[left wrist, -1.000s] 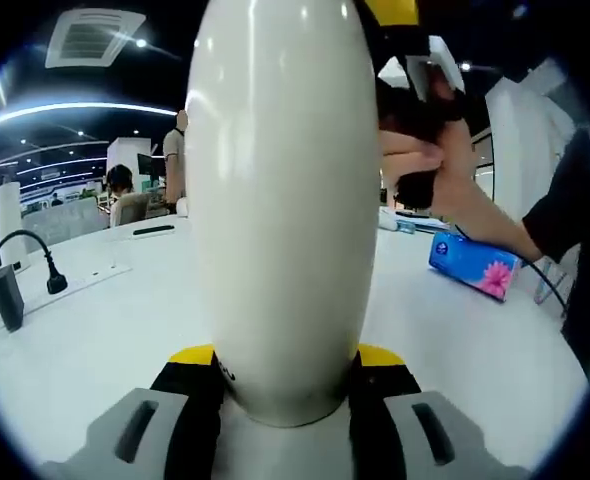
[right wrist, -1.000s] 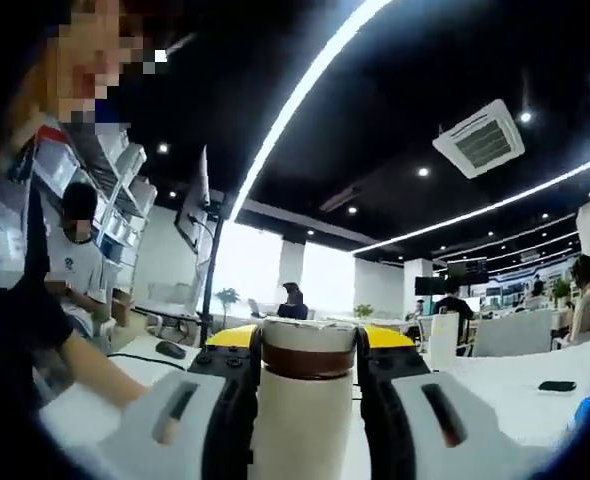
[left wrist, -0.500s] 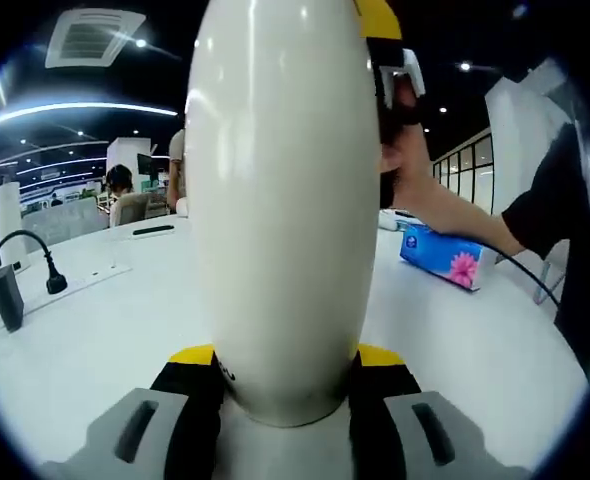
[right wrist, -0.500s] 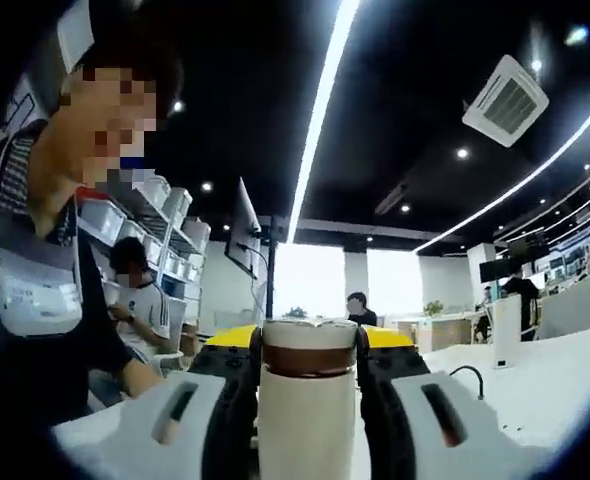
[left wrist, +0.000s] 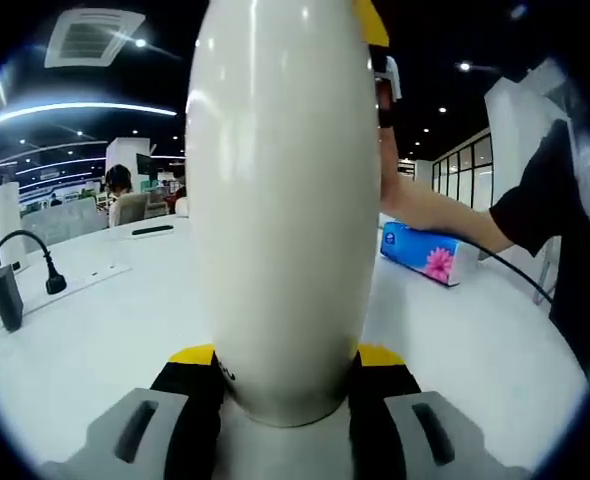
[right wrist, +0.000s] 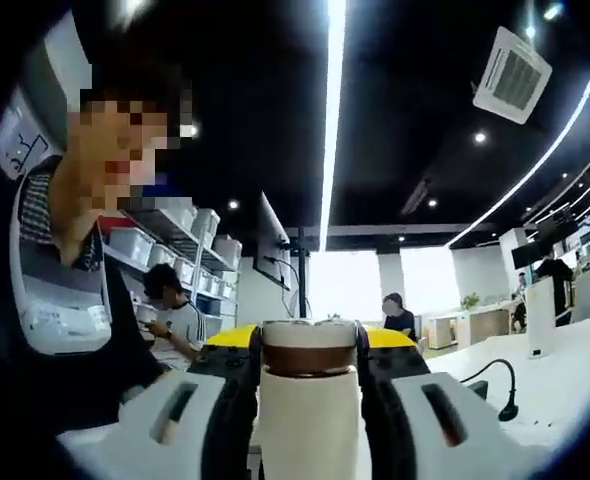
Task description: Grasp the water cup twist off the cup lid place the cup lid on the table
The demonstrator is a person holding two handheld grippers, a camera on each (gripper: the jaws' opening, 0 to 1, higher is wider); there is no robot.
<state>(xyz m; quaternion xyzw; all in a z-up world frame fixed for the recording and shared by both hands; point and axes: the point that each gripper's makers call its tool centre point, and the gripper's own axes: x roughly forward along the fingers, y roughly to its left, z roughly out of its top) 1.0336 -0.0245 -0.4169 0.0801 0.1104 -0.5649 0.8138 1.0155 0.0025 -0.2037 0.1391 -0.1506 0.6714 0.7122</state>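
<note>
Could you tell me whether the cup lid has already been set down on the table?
No, the cup lid sits between the right gripper's jaws, atop the water cup.

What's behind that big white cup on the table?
Beside the water cup, a blue tissue pack and a person's arm show on the table. Whatever lies straight behind the cup is covered.

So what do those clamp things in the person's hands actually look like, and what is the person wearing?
Each gripper, left and right, has two grey plastic jaws with a dark slot in each, black inner pads and yellow tips. The person's sleeve is short and dark. In the right gripper view a striped top shows under a dark outer layer.
</note>
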